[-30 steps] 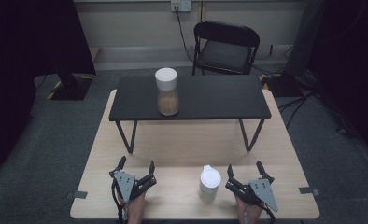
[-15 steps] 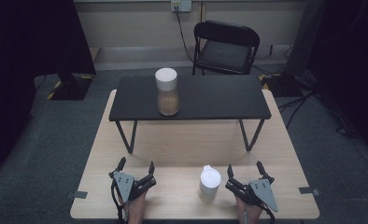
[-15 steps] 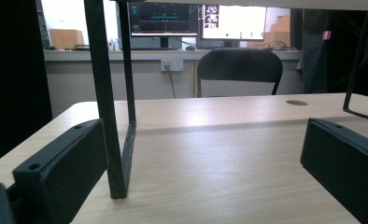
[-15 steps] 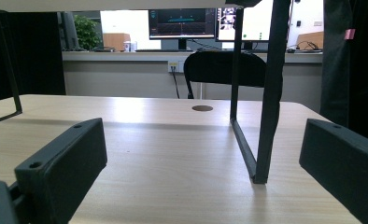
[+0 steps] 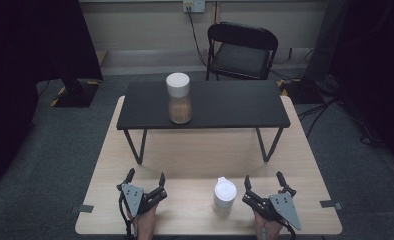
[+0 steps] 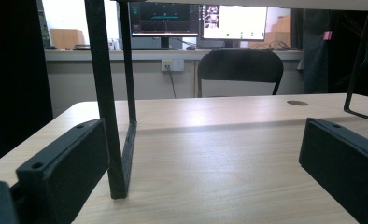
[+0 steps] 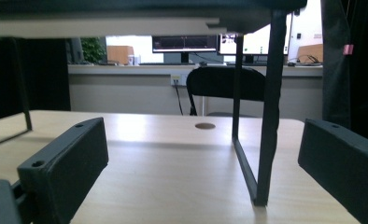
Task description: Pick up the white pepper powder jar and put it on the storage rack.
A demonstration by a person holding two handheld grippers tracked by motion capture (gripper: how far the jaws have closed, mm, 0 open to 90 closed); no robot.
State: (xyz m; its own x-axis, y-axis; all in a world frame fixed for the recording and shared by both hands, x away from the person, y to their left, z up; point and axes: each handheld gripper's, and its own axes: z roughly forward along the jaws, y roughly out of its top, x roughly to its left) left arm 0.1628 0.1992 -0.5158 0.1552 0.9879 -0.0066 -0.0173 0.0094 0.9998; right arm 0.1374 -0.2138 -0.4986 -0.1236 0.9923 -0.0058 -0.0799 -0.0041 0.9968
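Both grippers rest low on the light wooden table (image 5: 205, 150), near the person's edge. The left gripper (image 5: 145, 181) has its jaws spread wide, nothing btw them; in the left gripper view only bare tabletop lies btw the two black jaws, and a black metal leg (image 6: 108, 100) of the small black shelf (image 5: 220, 105) stands just ahead of its left jaw.

The right gripper (image 5: 264, 183) is also spread wide and holds nothing. In the right gripper view another leg of the shelf stands ahead, closer to its right jaw.

A white-lidded bottle (image 5: 224, 196) stands upright on the table just beside the right gripper, on its left side, not touching it, and well apart from the left gripper.

A 2nd jar w/ white lid and brownish content (image 5: 179, 98) stands upright on top of the shelf, far ahead of both grippers. Behind the table a black chair (image 5: 242, 50) stands.
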